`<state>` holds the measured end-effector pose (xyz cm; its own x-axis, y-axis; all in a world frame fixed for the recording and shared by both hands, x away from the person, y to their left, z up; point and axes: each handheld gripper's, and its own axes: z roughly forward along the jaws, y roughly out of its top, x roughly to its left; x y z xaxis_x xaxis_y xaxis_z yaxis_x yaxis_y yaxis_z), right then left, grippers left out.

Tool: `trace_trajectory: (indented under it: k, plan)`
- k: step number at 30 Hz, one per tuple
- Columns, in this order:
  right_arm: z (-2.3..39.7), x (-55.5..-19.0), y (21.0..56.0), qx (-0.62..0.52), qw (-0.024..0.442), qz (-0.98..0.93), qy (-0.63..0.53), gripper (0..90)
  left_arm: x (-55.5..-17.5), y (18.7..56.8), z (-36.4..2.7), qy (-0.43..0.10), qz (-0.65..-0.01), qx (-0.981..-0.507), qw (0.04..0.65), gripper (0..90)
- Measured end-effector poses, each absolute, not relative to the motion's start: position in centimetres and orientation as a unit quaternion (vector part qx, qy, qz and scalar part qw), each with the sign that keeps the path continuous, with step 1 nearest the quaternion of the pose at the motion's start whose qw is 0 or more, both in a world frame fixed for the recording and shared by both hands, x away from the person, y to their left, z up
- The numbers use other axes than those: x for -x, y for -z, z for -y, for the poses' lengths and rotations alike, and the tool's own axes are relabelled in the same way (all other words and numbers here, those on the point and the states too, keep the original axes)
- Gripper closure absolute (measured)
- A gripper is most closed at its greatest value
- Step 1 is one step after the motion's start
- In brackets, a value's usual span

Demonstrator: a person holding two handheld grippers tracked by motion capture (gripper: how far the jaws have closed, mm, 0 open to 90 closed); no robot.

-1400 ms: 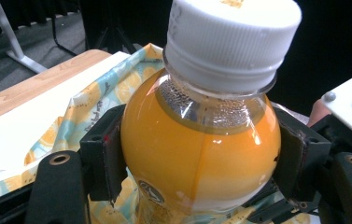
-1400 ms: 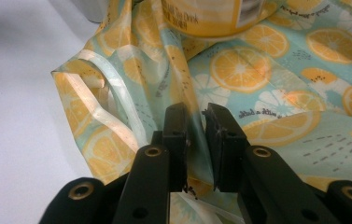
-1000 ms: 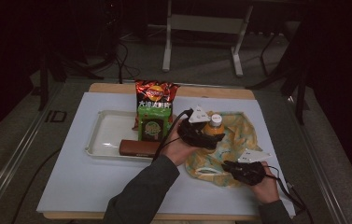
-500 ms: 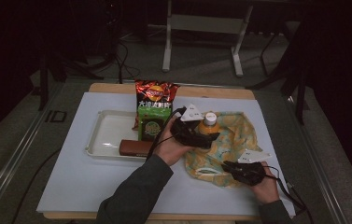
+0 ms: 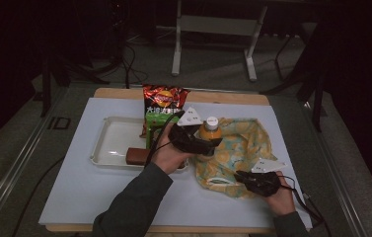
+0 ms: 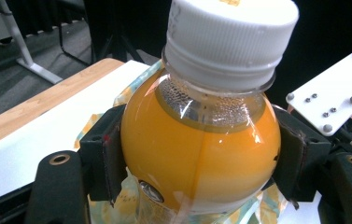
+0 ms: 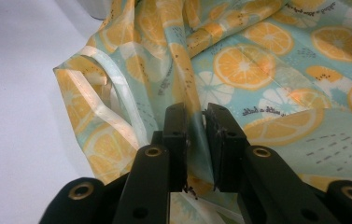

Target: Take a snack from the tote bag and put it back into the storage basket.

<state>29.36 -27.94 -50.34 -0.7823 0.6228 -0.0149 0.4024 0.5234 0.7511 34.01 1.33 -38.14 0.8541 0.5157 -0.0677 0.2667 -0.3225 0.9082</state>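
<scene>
**Bottle carried leftward over the fruit-print bag**

Since a second ago the left gripper (image 5: 204, 143) has shifted a little to the left and slightly up with the orange juice bottle (image 5: 210, 132), so the bottle's white cap now sits closer to the green packet (image 5: 155, 129) than it did; the right gripper (image 5: 245, 178) has kept its place at the bag's near edge.

Nearest the person, the right gripper's jaws are drawn close together and pinch a fold of the orange-slice bag (image 7: 267, 65) just beside its pale handle loop (image 7: 113, 100); the cloth passes between the pads. To the left of that pinch the white table mat (image 5: 99, 192) lies bare along the near edge, giving open room on that side (the mat's right edge is close to the right hand).

Farther in, the left gripper's jaws are spread around the bottle (image 6: 197, 154) and press on its round shoulder from both sides, below the white cap (image 6: 232, 35). The bottle stands upright over the bag's left portion, whether resting on it or lifted off I cannot tell.

Just left of the bottle lie the white tray (image 5: 109, 143), with a brown bar (image 5: 136, 156) on its near rim, and the green packet standing in it. Behind those leans the red crisp bag (image 5: 164, 98), near the mat's far edge and the wooden tabletop strip (image 5: 233, 98).
</scene>
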Motion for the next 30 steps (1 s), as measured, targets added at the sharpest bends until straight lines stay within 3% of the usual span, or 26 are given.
trace_trajectory:
  k: [30]
  plan:
    - [27.9, -29.3, 50.4, -0.295, 0.142, -0.864, -0.383, 78.5, -33.8, 38.0, -7.7, -0.129, -0.265, -0.791, 0.536, 29.5]
